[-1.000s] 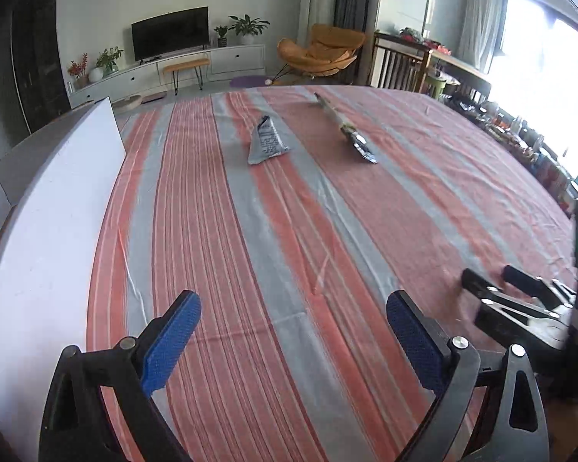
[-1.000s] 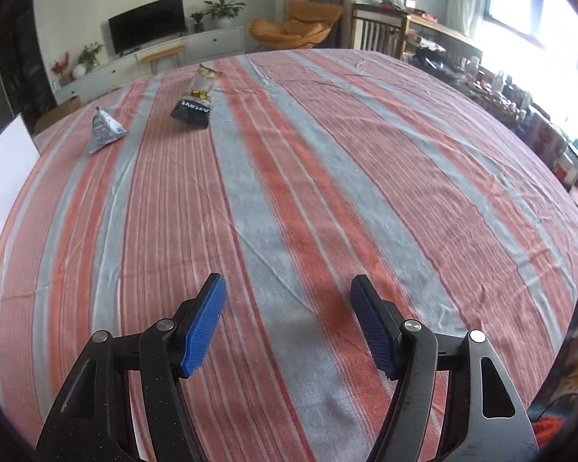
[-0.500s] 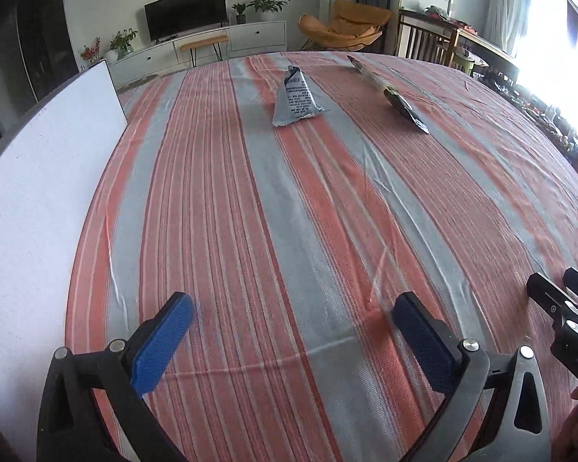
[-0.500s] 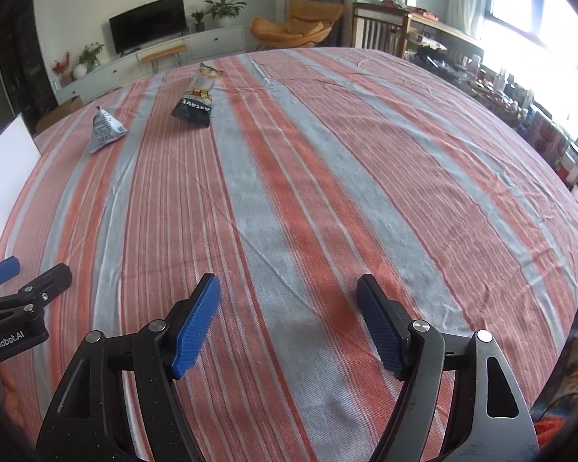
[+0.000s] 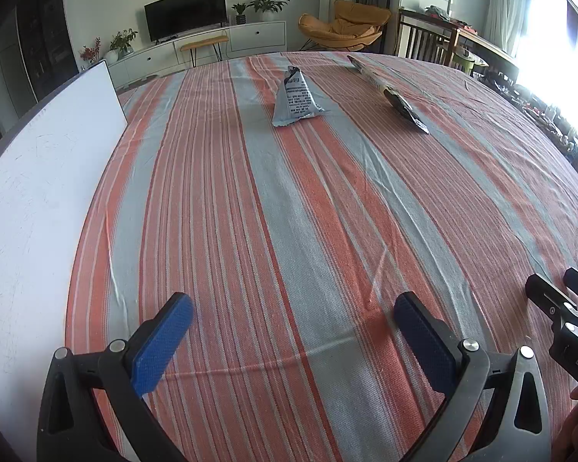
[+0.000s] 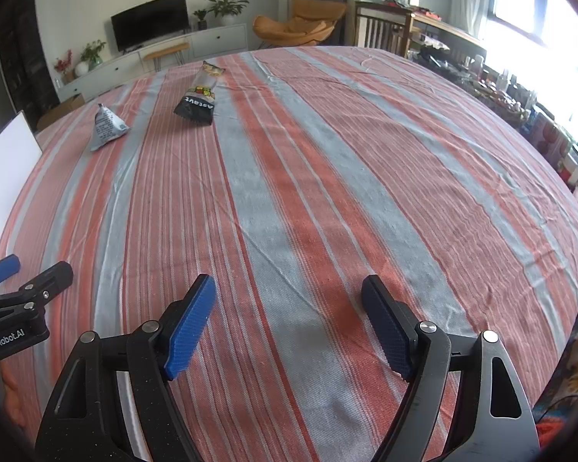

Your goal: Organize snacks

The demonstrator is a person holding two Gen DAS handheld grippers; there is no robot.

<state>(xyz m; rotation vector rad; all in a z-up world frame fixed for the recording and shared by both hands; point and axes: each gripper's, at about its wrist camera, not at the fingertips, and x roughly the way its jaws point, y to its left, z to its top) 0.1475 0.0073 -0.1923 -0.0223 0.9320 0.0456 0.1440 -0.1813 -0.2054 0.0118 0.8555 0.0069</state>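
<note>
A grey pyramid-shaped snack pouch (image 5: 296, 98) stands on the striped tablecloth at the far side; it also shows in the right wrist view (image 6: 106, 128). A long black and clear snack bag (image 5: 395, 97) lies to its right, also in the right wrist view (image 6: 199, 95). My left gripper (image 5: 293, 333) is open and empty above the near part of the table. My right gripper (image 6: 289, 317) is open and empty, to the right of the left one. Both snacks are far ahead of both grippers.
A white board (image 5: 27, 208) stands along the table's left edge. The striped tablecloth (image 6: 327, 177) covers the whole table. Chairs and a cluttered sideboard (image 6: 520, 92) are beyond the right edge. The right gripper's tips show at the left view's right edge (image 5: 558, 300).
The left gripper has tilted and moved forward, so the snacks appear closer and more centred. It has come into the right wrist view at the left. The right gripper has barely moved.
</note>
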